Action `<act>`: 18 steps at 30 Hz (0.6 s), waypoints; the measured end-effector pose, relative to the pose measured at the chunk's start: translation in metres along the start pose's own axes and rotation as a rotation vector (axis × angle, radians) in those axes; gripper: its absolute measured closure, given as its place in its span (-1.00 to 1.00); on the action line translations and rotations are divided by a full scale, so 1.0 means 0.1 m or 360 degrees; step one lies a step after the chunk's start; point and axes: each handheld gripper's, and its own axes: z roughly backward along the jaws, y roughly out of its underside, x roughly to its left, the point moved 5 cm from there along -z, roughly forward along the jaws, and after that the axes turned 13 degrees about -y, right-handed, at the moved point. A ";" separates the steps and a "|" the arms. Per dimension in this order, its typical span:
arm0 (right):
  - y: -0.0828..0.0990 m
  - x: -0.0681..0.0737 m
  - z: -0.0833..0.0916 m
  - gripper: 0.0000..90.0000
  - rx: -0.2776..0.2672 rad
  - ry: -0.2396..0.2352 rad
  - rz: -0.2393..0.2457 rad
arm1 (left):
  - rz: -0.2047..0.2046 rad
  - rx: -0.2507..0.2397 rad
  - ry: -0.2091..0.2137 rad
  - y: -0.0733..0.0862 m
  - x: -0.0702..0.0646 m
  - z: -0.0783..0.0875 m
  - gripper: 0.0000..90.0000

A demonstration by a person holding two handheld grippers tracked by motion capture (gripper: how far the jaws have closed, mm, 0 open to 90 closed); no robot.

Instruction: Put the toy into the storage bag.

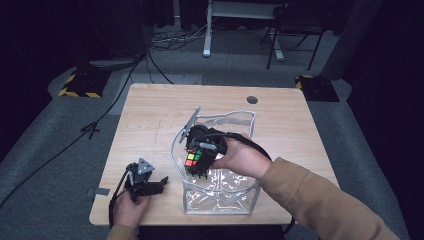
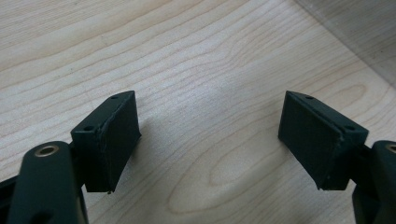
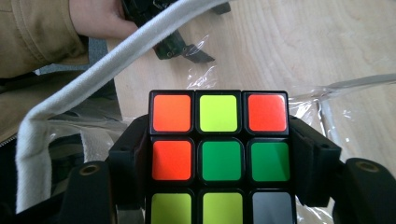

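A puzzle cube (image 1: 196, 161) is held between the jaws of the right gripper (image 1: 201, 150) over the open clear bag (image 1: 220, 200). The left gripper (image 1: 145, 184) is set on the table (image 1: 150, 115), left of the bag.

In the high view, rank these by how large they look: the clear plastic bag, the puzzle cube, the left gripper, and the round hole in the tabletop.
1. Clear plastic bag
2. Left gripper with its body
3. Puzzle cube, partly hidden; close to the left gripper, so this order is unsure
4. Round hole
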 end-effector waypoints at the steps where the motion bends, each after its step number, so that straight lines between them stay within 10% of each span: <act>1: 0.00 0.00 -0.02 -0.25 0.0004 -0.0005 -0.0016 | 0.0001 0.0000 0.0005 0.00 0.00 0.00 -0.54; 18: 0.06 0.00 -0.38 -0.25 0.0226 -0.0066 -0.0053 | -0.0001 0.0000 0.0002 0.00 0.00 0.00 -0.54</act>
